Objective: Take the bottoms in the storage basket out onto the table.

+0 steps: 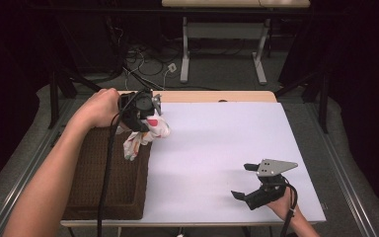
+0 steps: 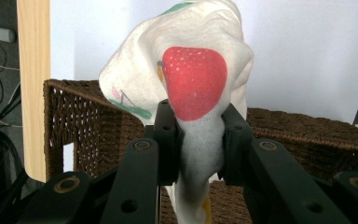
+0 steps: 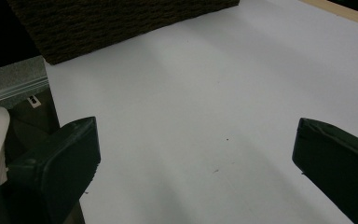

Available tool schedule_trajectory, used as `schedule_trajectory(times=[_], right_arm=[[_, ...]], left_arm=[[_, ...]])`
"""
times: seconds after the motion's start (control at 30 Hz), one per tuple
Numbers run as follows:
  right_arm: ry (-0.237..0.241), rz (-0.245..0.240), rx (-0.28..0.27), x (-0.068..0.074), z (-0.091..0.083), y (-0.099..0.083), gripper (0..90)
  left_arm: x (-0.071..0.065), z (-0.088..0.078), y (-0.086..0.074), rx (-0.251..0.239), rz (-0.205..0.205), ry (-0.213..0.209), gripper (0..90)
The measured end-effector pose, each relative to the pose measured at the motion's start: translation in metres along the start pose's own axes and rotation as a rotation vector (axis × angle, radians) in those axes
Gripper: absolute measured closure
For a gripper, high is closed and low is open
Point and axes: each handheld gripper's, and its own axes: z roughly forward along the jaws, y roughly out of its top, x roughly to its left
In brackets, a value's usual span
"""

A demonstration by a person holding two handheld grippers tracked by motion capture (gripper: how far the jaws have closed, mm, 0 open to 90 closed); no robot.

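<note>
My left gripper point(image 1: 145, 123) is shut on a white cloth point(image 1: 143, 136) printed with a red strawberry; the cloth hangs over the far right rim of a brown wicker basket point(image 1: 111, 197). In the left gripper view the jaws pinch the cloth point(image 2: 196, 84) at its middle, with the basket point(image 2: 88, 121) behind and below. My right gripper point(image 1: 244, 180) rests near the table's front right, jaws wide apart with nothing between them. In the right gripper view the black fingertips point(image 3: 60, 158) stand far apart over bare white table point(image 3: 200, 102), and the basket point(image 3: 112, 23) lies at the top.
The white table top point(image 1: 217, 138) has a wooden strip point(image 1: 212, 96) along its far edge. Cables and a table's legs point(image 1: 185, 54) lie on the floor beyond. A cable trails from the left gripper across the basket.
</note>
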Motion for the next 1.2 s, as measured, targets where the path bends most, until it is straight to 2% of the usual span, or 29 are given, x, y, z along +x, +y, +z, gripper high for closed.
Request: schedule_trajectory(times=[0.27, 0.33, 0.7, 0.93, 1.2], right_arm=[[-0.001, 0.001, -0.004, 0.000, 0.000, 0.000, 0.5], [0.000, -0.001, 0.000, 0.000, 0.000, 0.000, 0.5], [-0.001, 0.001, -0.003, 0.000, 0.000, 0.000, 0.6], [0.004, 0.002, 0.001, -0.001, -0.001, 0.000, 0.5], [0.001, -0.002, -0.002, -0.001, -0.001, 0.000, 0.6]], left_arm=[[-0.001, 0.000, 0.008, -0.004, 0.018, 0.005, 73.3], [-0.001, -0.001, 0.013, -0.012, 0.032, 0.007, 73.3], [-0.003, 0.001, 0.028, -0.039, 0.049, 0.005, 73.3], [-0.005, 0.003, 0.038, -0.060, 0.073, -0.005, 73.3], [-0.005, 0.010, 0.047, -0.073, 0.080, -0.020, 73.2]])
